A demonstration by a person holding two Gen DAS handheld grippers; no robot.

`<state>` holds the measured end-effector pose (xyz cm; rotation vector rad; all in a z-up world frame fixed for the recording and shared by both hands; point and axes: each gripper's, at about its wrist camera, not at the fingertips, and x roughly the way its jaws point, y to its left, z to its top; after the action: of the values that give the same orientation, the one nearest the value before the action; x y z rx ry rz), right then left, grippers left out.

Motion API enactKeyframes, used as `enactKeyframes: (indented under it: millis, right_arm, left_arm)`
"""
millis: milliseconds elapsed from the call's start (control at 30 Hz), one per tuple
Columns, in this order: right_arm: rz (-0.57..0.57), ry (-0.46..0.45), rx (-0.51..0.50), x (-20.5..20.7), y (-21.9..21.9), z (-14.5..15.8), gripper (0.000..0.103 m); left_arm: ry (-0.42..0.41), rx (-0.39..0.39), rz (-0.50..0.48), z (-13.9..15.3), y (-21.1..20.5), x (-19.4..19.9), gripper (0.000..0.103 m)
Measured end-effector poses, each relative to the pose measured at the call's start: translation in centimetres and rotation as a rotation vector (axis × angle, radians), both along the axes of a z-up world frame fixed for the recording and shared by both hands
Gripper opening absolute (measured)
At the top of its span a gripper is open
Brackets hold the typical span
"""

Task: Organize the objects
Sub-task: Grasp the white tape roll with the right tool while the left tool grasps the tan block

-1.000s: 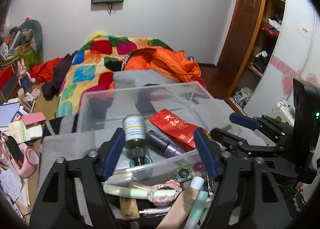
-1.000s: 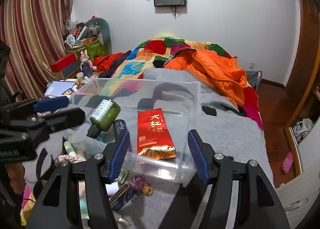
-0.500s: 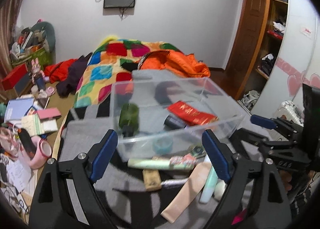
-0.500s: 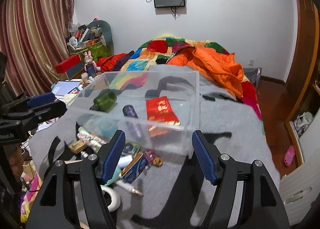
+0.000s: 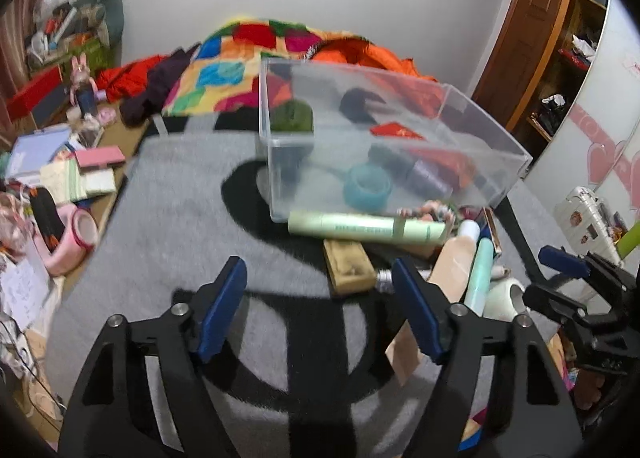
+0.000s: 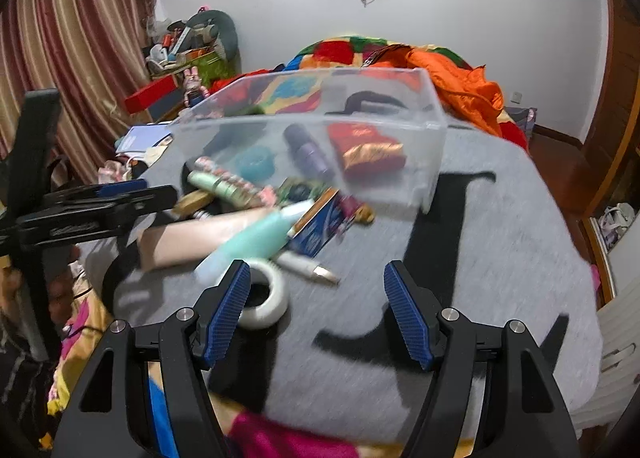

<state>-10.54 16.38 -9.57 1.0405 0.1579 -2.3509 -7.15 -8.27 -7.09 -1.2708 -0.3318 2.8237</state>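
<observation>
A clear plastic bin stands on a grey blanket and holds a green bottle, a teal tape roll, a purple tube and a red packet. In front of it lies a heap: a pale green tube, a tan block, a beige tube, a mint bottle, a blue box and a white tape roll. My left gripper is open and empty, back from the heap. My right gripper is open and empty beside the white tape roll.
The grey blanket with black marks covers the surface. A bed with a patchwork quilt and an orange jacket lies behind. Clutter with a pink bowl lies at the left. A wardrobe stands at the right.
Both grippers have pulled back and away from the bin, staying open and empty. The bin now sits farther off and the heap of loose items is in full view.
</observation>
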Motion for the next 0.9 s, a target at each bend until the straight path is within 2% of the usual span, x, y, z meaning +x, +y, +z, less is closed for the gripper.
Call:
enactKeyframes:
  millis: [167,333,400,500,533,633,767,900]
  right_arm:
    - [0.019,-0.02,-0.026,0.6,-0.1,0.0,0.066]
    - [0.055,-0.034,-0.019,0.9,-1.2,-0.7,0.066]
    - [0.065,-0.039,-0.012,1.1,-1.6,-1.1,0.066]
    - [0.077,-0.05,-0.003,1.2,-2.1,-1.6,0.065]
    - [0.077,-0.05,-0.003,1.1,-2.2,-1.7,0.064]
    - [0.078,-0.054,-0.005,1.0,-2.3,-1.8,0.051]
    - [0.092,-0.06,-0.03,1.0,-2.2,-1.5,0.036]
    - [0.088,-0.034,-0.02,1.3,-2.3,-1.2,0.036]
  left_arm:
    - [-0.01,0.029,-0.01,-0.6,0.0,-0.6,0.069]
    - [-0.021,0.009,-0.035,-1.2,0.9,-1.7,0.048]
    - [-0.011,0.007,-0.033,-1.3,1.0,-1.9,0.047]
    - [-0.009,0.021,-0.028,-1.3,0.8,-2.0,0.038]
    - [-0.011,0.026,-0.028,-1.3,0.7,-2.0,0.033]
    - [-0.011,0.015,-0.036,-1.4,0.7,-1.8,0.024]
    - [0.0,-0.014,-0.037,-1.1,0.8,-1.1,0.024]
    - [0.002,-0.023,-0.031,-1.0,0.7,0.1,0.023]
